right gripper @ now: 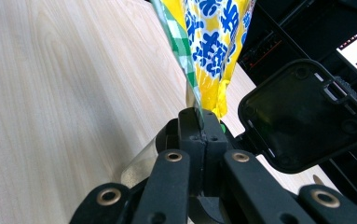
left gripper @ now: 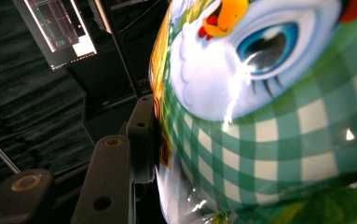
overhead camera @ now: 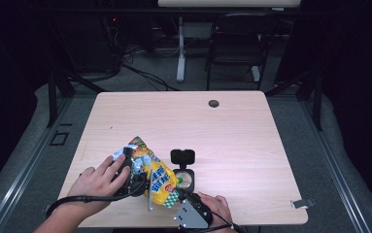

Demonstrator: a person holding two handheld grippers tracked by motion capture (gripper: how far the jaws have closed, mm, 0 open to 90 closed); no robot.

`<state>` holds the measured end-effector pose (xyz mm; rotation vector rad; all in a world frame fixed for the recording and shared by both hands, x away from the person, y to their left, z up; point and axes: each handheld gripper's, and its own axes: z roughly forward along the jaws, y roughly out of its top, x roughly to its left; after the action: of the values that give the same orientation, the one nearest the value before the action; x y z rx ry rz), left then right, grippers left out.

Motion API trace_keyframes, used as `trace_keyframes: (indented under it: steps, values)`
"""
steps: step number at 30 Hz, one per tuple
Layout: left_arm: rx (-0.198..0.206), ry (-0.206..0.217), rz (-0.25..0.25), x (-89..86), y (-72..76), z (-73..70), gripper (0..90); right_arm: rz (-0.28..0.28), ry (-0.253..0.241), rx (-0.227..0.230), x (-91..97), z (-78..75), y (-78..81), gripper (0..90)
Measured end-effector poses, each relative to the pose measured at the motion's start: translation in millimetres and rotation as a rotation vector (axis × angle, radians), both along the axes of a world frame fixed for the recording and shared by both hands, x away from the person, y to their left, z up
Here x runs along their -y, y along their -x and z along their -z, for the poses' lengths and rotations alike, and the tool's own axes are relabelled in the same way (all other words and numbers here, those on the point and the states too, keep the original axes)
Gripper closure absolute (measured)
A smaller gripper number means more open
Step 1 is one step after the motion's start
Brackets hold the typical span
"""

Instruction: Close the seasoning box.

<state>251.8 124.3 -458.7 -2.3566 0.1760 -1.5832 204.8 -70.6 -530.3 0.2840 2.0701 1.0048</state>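
Both grippers hold snack bag (overhead camera: 152, 174): right gripper (right gripper: 199, 116) fingers pinch sealed edge; left gripper (overhead camera: 127, 167) fingers clamp bag's body.

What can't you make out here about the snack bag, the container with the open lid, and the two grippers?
- Container contents: high view, too small, partly behind the snack bag.
- Bag's lettering: right gripper view, cut off by the top edge.
- Left gripper, second jaw: left gripper view, hidden behind the bag.
- Right gripper grip depth: seam hidden between the closed jaws.
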Motion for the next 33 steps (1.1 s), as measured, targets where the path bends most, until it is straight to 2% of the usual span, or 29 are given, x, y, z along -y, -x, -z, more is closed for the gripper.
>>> trace_keyframes:
  steps: [8, 18, 31, 33]
  values:
    - [-0.008, -0.010, 0.001, 2.3, 0.3, -0.6, 62.9, -0.004, -0.002, -0.014, -0.8, 0.6, -0.4, 90.0]
    - [0.002, -0.012, 0.009, 1.3, 1.6, -2.3, 63.4, -0.008, 0.000, -0.010, -2.4, 1.3, 0.1, 90.0]
    - [0.012, -0.035, 0.021, 4.2, 2.3, -5.1, 63.5, -0.002, 0.000, -0.009, -1.9, 2.2, -0.3, 90.0]
    - [0.005, -0.036, 0.017, 4.4, 2.3, -5.7, 63.5, -0.002, 0.002, -0.008, -1.7, 2.3, -0.5, 90.0]
